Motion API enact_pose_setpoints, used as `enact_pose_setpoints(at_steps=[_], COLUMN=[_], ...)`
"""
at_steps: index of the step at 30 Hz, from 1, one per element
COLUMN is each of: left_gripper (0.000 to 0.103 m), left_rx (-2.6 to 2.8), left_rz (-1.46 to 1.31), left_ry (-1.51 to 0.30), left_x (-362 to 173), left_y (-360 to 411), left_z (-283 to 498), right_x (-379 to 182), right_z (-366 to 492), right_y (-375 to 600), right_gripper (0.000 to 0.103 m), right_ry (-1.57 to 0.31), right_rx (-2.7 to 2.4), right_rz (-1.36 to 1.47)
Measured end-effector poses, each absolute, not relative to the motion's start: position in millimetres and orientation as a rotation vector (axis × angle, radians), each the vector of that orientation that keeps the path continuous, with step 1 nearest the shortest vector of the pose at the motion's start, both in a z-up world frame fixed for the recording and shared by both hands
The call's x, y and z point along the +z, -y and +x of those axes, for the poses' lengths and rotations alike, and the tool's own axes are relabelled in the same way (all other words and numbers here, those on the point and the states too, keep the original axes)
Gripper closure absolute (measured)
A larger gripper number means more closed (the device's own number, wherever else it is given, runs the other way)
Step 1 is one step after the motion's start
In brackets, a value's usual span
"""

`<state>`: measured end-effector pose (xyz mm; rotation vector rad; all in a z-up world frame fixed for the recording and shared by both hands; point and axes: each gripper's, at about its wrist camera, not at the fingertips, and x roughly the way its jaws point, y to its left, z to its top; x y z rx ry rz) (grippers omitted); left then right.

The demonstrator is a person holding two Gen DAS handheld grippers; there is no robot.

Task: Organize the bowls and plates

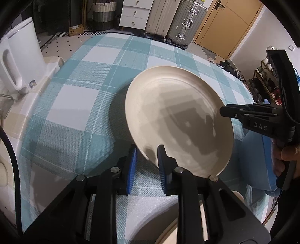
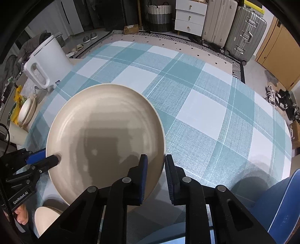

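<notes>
A large cream plate [image 1: 178, 116] is held above the checked tablecloth [image 1: 84, 93], tilted. My left gripper [image 1: 147, 150] has its blue pads on either side of the plate's near rim and grips it. My right gripper [image 2: 155, 159] straddles the plate's [image 2: 105, 138] right rim, one pad over the plate and one outside, closed on the rim. Each gripper shows in the other's view: the right one [image 1: 223, 111] at the plate's right edge, the left one [image 2: 54, 159] at its left edge. Another cream dish [image 2: 46, 217] sits below at the lower left.
A white kettle [image 1: 20, 56] stands at the table's left edge. A stack of cream dishes [image 2: 26, 112] lies on the left counter. A blue chair [image 2: 285, 206] is at the lower right. Suitcases [image 1: 183, 20] and a white drawer unit [image 1: 135, 13] stand behind the table.
</notes>
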<state>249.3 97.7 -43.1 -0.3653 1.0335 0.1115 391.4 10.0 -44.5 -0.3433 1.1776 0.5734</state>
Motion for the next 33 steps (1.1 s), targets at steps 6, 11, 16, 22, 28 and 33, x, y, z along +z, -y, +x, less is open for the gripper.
enact_pose_setpoints(at_steps=[6,11,16,22,28,33], left_gripper=[0.084,0.084,0.084,0.084,0.084,0.084], left_rx=[0.127,0.139,0.143,0.146,0.151,0.148], left_rz=[-0.359,-0.35,-0.349,-0.332,-0.33,-0.332], left_ry=[-0.999,-0.971,-0.944,-0.914,-0.886,-0.873], left_x=[-25.9,-11.0,3.9,22.2,37.7,44.3], left_y=[-101.9,-103.0,-103.6,-99.0,-92.7,-86.6], left_z=[238.5,226.8,210.3,189.7,164.0,144.6], right_x=[-29.4,-13.7,-0.9,16.6,35.8,44.9], right_z=[381.4,370.7,357.3,337.8,316.5,297.1], right_y=[-11.3,-13.3,-14.3,-13.5,-10.2,-5.3], right_gripper=[0.083,0.083,0.083,0.083,0.083,0.083], right_ry=[-1.135,-1.1,-1.075,-1.042,-0.997,-0.971], right_rx=[0.598,0.609,0.616,0.618,0.623,0.623], right_rz=[-0.339,-0.335,-0.334,-0.335,-0.323,-0.321])
